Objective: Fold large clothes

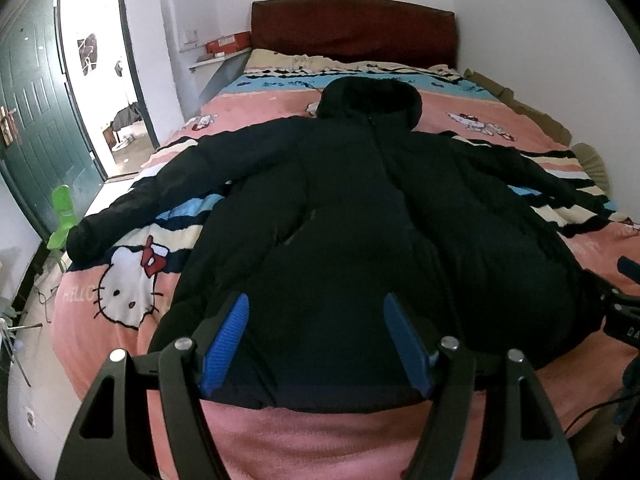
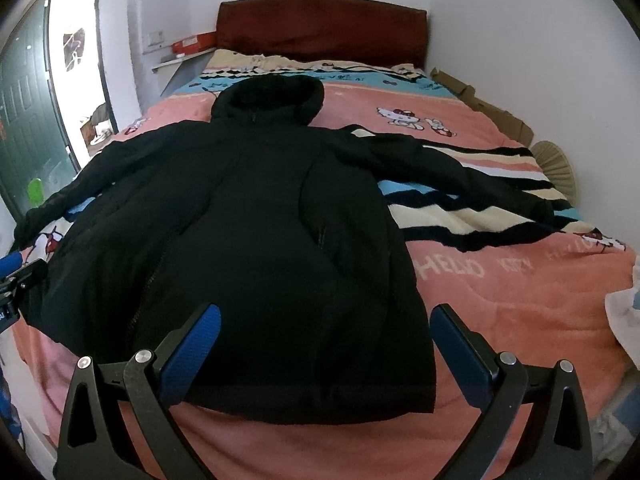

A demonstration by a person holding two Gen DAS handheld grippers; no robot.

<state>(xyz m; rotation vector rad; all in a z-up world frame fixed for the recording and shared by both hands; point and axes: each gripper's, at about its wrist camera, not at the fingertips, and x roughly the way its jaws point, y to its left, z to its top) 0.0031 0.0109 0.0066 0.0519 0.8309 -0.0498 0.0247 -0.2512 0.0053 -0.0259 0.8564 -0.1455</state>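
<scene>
A large black hooded jacket [image 1: 360, 208] lies flat and face up on the bed, zipper shut, hood toward the headboard, both sleeves spread out sideways. It also shows in the right wrist view [image 2: 256, 240]. My left gripper [image 1: 316, 308] is open and empty, hovering over the left part of the jacket's hem. My right gripper [image 2: 326, 320] is open and empty over the right part of the hem. The right gripper's tip shows at the edge of the left wrist view [image 1: 624, 300], and the left gripper's tip at the edge of the right wrist view [image 2: 20, 276].
The bed has a pink Hello Kitty blanket [image 1: 120, 280] and a dark red headboard [image 1: 352, 28]. An open green door [image 1: 36, 120] and a green chair [image 1: 62, 216] stand to the left. Cardboard [image 2: 480, 104] and a straw fan [image 2: 556, 164] lie along the right wall.
</scene>
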